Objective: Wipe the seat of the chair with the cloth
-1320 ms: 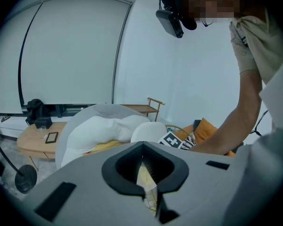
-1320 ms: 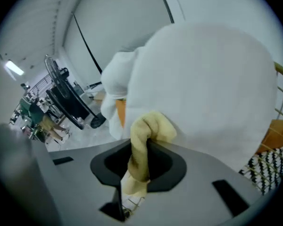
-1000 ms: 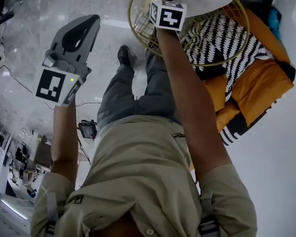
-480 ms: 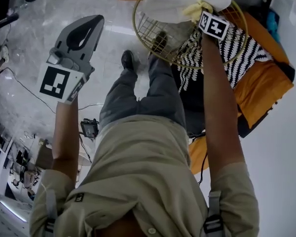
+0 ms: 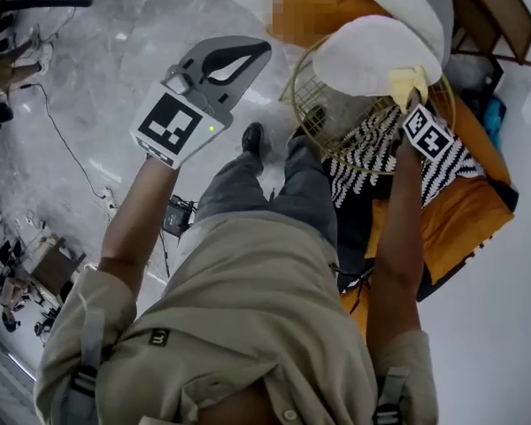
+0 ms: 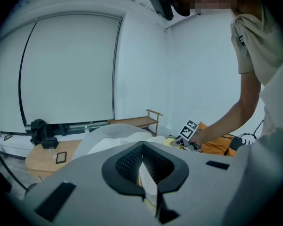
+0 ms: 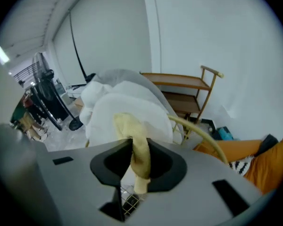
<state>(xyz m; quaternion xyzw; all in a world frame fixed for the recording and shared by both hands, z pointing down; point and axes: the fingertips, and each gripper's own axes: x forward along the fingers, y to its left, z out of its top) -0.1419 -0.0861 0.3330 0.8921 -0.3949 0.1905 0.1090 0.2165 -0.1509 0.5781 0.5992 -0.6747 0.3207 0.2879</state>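
Observation:
The chair is a round gold wire basket (image 5: 306, 80) with a white cushion (image 5: 372, 51) against its back. My right gripper (image 5: 413, 103) is shut on a yellow cloth (image 5: 407, 80) at the right side of the seat, against the cushion's lower edge. In the right gripper view the cloth (image 7: 137, 147) hangs bunched between the closed jaws of that gripper (image 7: 133, 144), with the cushion (image 7: 127, 109) and gold rim (image 7: 200, 132) beyond. My left gripper (image 5: 262, 48) is held up over the floor, left of the chair, shut and empty (image 6: 142, 147).
Orange cushions with a black-and-white striped throw (image 5: 465, 197) lie right of the chair. A wooden shelf (image 7: 188, 86) stands behind it. A cable (image 5: 62, 131) and a small black box (image 5: 177, 215) lie on the marble floor. The person's feet stand at the chair's front.
My right gripper has carried the cloth from the chair's left side across to its right side. The left gripper has shifted rightward, toward the chair.

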